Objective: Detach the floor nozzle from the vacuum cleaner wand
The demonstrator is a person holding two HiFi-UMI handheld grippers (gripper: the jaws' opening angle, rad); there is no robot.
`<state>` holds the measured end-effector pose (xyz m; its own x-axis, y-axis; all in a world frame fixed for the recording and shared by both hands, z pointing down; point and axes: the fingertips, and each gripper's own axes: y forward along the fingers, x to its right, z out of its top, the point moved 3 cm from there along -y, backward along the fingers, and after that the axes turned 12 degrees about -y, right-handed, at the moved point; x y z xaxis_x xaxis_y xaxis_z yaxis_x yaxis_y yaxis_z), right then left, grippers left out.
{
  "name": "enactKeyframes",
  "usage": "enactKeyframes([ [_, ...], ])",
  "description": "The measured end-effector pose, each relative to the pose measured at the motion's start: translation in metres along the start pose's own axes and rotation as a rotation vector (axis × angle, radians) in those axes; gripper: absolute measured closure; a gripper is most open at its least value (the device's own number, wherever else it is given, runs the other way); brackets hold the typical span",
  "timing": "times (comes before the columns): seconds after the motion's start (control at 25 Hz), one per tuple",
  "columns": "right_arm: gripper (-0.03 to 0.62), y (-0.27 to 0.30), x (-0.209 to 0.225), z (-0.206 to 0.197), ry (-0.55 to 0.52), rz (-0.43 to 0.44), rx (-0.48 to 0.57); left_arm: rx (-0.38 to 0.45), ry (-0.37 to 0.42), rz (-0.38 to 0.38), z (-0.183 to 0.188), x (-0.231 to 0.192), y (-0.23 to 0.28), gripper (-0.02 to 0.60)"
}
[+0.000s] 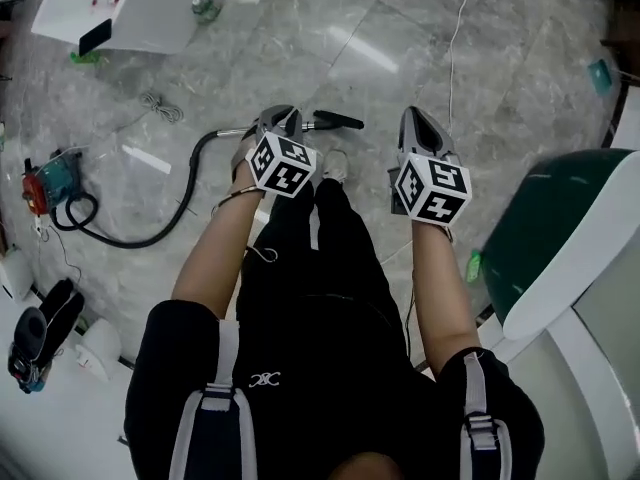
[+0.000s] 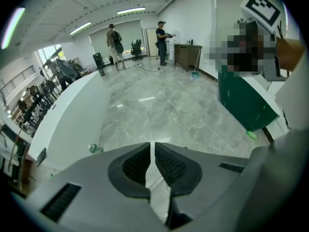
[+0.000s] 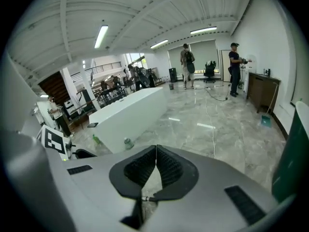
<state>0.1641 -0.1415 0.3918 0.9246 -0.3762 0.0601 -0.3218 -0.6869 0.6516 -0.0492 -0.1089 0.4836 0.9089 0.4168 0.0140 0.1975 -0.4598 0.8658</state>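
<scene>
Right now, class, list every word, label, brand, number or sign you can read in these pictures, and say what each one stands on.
No words or numbers can be read in any view.
The left tool's marker cube and the right tool's marker cube: black-and-white square patterns, no letters.
The shirt emblem: a small white mark, too small to read.
Items on the white table: too small to read.

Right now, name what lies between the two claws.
Head view: a black vacuum part and the person's shoe lie between left claw and right claw.
</scene>
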Motion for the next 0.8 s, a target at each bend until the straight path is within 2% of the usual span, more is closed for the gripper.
enactKeyframes([
  [0.2,0.579,0.079,-0.018,-0.080,-0.022,0.087,-0.131,-0.111,0.035,-0.057,-0.079,-0.016,0.105,0.557],
  [0.28,0.579,0.113,-0.029,-0.115,-0.022,0.122,-0.180,-0.175,0.077,-0.096,-0.120,-0.020,0.147,0.501],
  [0.36,0.579,0.146,-0.042,-0.148,-0.016,0.152,-0.214,-0.244,0.129,-0.144,-0.164,-0.023,0.189,0.434],
  [0.44,0.579,0.178,-0.055,-0.177,-0.016,0.178,-0.233,-0.301,0.189,-0.176,-0.204,-0.028,0.231,0.406],
  [0.64,0.579,0.241,-0.081,-0.247,-0.007,0.217,-0.273,-0.419,0.394,-0.202,-0.296,-0.038,0.326,0.402],
  [0.8,0.579,0.277,-0.090,-0.296,0.025,0.225,-0.303,-0.489,0.503,-0.238,-0.353,-0.034,0.387,0.390],
])
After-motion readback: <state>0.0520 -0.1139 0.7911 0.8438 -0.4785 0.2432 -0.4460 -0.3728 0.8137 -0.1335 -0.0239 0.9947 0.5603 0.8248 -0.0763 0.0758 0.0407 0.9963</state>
